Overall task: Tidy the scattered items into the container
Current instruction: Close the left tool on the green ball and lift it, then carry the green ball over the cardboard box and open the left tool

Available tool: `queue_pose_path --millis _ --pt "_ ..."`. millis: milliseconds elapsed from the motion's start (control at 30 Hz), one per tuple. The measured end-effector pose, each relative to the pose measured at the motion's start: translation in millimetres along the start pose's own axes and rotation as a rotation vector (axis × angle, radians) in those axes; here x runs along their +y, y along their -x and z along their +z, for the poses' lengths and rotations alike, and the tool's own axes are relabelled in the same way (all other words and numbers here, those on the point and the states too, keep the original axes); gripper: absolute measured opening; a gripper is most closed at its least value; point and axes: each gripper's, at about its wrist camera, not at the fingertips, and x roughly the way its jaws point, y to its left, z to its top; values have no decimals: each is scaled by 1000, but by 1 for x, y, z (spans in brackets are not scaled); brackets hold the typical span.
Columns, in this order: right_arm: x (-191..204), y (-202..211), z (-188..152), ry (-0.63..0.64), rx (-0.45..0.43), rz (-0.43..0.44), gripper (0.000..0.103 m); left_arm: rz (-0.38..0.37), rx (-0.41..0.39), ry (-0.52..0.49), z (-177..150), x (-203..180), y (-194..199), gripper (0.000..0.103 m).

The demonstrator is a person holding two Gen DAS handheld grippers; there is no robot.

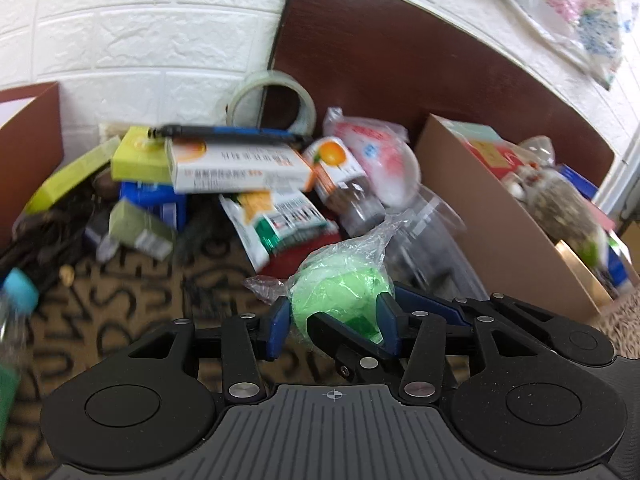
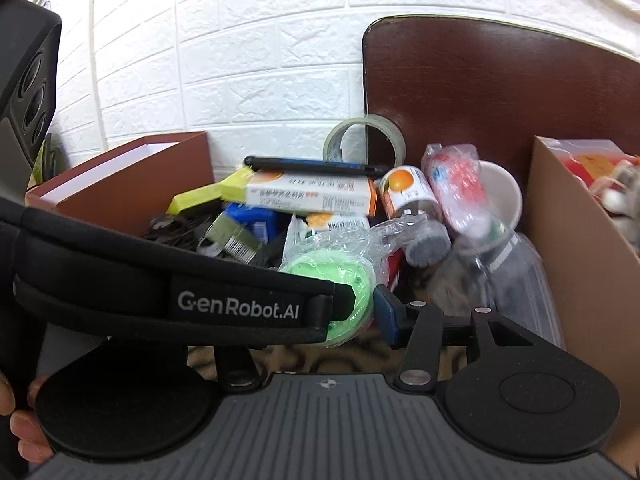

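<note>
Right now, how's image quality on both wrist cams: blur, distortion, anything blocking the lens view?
Left wrist: motion blur smears the clutter and the cardboard box; the left tool, shut on the green wrapped item, stays fairly sharp; fisheye bends the brick wall. Right wrist: similar blur, and the left tool's strap crosses the frame, hiding one finger of the right tool.

A brown mat with black letters on it (image 1: pixel 132 280) lay under everything. On it, ahead of the jaws, sat a heap: a white and orange paper box (image 1: pixel 240 168), a small bottle with an orange picture (image 1: pixel 340 176), a clear plastic jar (image 1: pixel 428 240) and a blue box (image 1: pixel 154 200). To the right of the jaws stood an open brown cardboard box (image 1: pixel 492 216), full of things.
</note>
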Motion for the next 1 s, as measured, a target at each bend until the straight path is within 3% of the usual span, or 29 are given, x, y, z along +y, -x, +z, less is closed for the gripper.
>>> queue_pose_path --millis 200,500,733,1000 --pt "12 47 -23 -2 3 -25 56 -35 26 16 -33 -20 29 48" --pt "-1 118 -26 -32 -86 -106 57 -109 -28 -95 -44 -79 65 50" --pt "-27 154 -18 -36 -159 -179 57 -168 -62 -161 -31 -125 73 50" --pt "-66 162 16 -39 -243 -224 57 -219 -118 -195 13 -163 62 50"
